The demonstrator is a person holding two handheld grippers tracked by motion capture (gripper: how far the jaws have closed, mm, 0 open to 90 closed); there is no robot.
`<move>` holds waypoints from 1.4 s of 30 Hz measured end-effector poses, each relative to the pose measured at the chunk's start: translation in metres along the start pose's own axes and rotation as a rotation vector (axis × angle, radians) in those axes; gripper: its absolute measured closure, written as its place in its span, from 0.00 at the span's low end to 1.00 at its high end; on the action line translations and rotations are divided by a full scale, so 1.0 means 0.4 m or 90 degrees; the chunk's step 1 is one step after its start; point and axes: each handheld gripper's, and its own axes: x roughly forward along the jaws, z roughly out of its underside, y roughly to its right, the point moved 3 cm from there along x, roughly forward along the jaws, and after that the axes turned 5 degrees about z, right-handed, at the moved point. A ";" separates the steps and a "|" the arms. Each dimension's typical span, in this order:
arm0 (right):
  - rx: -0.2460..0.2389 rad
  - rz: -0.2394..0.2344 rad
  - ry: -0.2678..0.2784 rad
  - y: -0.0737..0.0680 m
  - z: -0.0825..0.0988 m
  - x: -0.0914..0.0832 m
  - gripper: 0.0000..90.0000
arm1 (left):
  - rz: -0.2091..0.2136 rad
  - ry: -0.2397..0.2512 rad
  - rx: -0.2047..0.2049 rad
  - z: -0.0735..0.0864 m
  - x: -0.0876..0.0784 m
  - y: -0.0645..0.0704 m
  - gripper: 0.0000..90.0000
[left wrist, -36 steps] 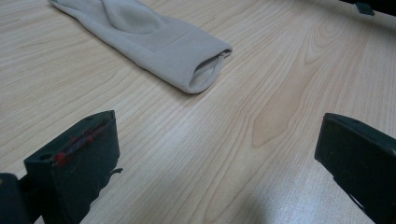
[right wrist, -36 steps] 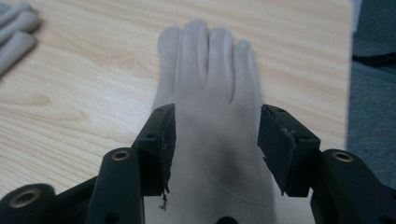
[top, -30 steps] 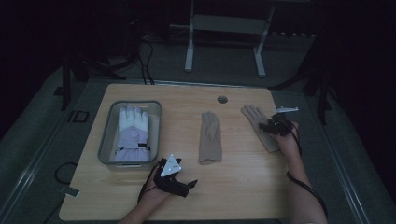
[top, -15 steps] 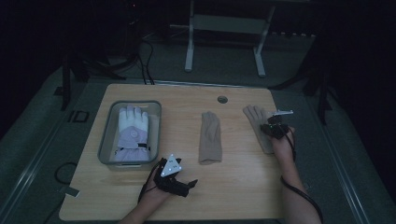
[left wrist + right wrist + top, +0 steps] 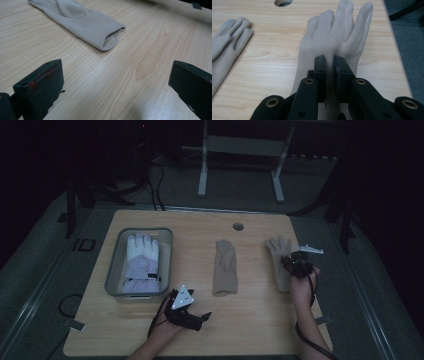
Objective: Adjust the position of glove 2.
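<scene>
Left gripper rests low at the near edge of the table, jaws wide, nothing between them. Right gripper: jaws have just closed, now narrow and pinching a fold of the beige glove at its palm; glove lies flat near the table's right side, fingers pointing away. Second beige glove lies mid-table. Farther left, a clear bin holds a white-and-lilac glove.
</scene>
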 end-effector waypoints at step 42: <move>-0.208 -0.186 -0.046 0.068 0.083 -0.008 0.55 | 0.008 -0.009 0.006 0.000 0.003 0.002 0.00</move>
